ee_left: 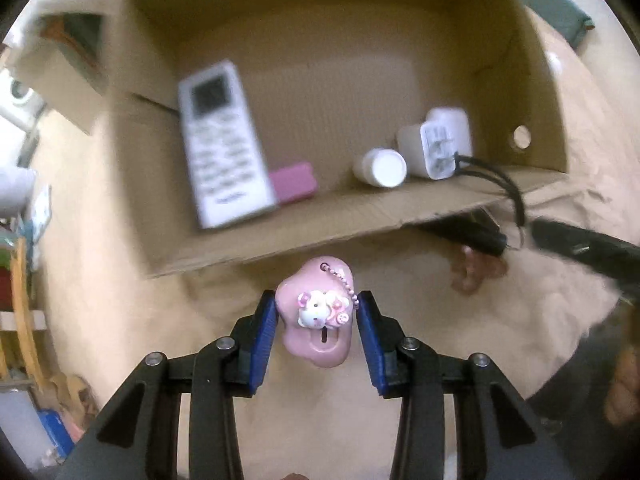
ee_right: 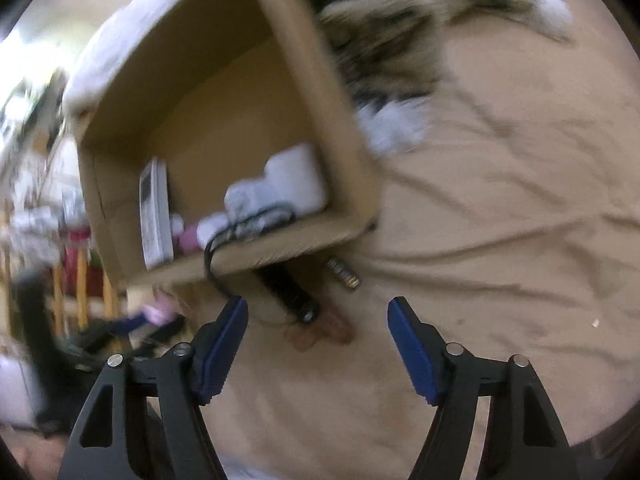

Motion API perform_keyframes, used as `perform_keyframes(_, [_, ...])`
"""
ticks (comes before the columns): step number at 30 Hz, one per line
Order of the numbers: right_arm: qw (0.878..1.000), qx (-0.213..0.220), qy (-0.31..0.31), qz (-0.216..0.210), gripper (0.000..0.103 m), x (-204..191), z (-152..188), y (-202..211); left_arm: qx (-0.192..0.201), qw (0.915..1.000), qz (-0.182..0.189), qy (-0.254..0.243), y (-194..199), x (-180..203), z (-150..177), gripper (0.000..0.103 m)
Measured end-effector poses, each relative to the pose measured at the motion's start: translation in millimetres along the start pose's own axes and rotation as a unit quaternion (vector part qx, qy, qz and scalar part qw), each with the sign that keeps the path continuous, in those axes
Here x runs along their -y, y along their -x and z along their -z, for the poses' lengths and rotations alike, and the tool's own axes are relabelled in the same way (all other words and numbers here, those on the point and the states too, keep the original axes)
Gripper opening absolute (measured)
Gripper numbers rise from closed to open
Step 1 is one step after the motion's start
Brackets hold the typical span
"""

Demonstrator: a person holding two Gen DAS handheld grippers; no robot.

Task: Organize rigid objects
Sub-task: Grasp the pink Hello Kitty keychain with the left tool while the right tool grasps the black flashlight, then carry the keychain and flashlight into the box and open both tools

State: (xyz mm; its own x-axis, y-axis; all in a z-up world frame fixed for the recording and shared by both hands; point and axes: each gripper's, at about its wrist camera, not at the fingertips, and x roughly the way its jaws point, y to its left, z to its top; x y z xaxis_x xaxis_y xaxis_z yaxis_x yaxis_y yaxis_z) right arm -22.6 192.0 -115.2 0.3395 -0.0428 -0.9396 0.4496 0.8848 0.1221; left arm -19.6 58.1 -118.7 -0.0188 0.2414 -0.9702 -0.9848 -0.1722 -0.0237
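Pink keychain charm point(ee_left: 316, 316) between left jaws (pads flanking, contact unclear)

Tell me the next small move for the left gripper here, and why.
Probably carry the pink charm forward over the front edge of the cardboard box and let go inside. The left gripper has the charm between its pads, short of the box. The remote, white bottle and charger already lie in it, with bare floor between them.

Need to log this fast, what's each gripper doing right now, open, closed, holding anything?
Left gripper: closed on the pink keychain charm, just in front of the cardboard box.
Right gripper: open, holding nothing, above the beige cloth.
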Motion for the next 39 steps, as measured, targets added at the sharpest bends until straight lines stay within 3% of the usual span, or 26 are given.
perform_keyframes(4, [0.998, -0.017, 0.034, 0.044, 0.078, -21, 2, -27, 0.032, 0.999, 0.0, 0.032, 33, -28, 14, 0.036])
perform_keyframes(9, [0.994, -0.015, 0.068, 0.09, 0.076, -43, -2, -48, 0.112, 0.9903, -0.047, 0.068, 62, -51, 26, 0.037])
perform_keyframes(13, [0.991, -0.013, 0.077, 0.105, 0.074, -54, -8, -62, 0.136, 0.9841, -0.036, 0.109, 72, -77, 35, 0.036])
perform_keyframes(15, [0.988, -0.007, 0.088, 0.126, 0.059, -57, -10, -68, 0.148, 0.9816, -0.039, 0.113, 80, -85, 34, 0.037])
perform_keyframes(19, [0.979, 0.011, 0.125, 0.159, 0.046, -63, -6, -74, 0.151, 0.9806, -0.031, 0.121, 82, -92, 32, 0.037])
perform_keyframes(21, [0.976, 0.022, 0.139, 0.168, 0.031, -67, -2, -68, 0.149, 0.9802, -0.018, 0.129, 84, -94, 33, 0.037])
perform_keyframes(23, [0.975, 0.034, 0.151, 0.159, 0.028, -74, 7, -59, 0.151, 0.9795, -0.008, 0.133, 86, -94, 32, 0.037])
perform_keyframes(24, [0.972, 0.043, 0.17, 0.159, 0.02, -81, 13, -53, 0.152, 0.979, -0.003, 0.135, 87, -94, 33, 0.037])
perform_keyframes(27, [0.965, 0.064, 0.202, 0.155, 0.019, -100, 30, -33, 0.153, 0.9778, 0.005, 0.143, 89, -95, 35, 0.037])
perform_keyframes(34, [0.979, 0.091, 0.164, 0.081, 0.019, -102, 48, 22, 0.156, 0.9759, 0.004, 0.153, 92, -95, 35, 0.037])
perform_keyframes(39, [0.977, 0.137, 0.154, 0.06, 0.019, -103, 59, 77, 0.159, 0.9756, -0.005, 0.151, 92, -91, 37, 0.036])
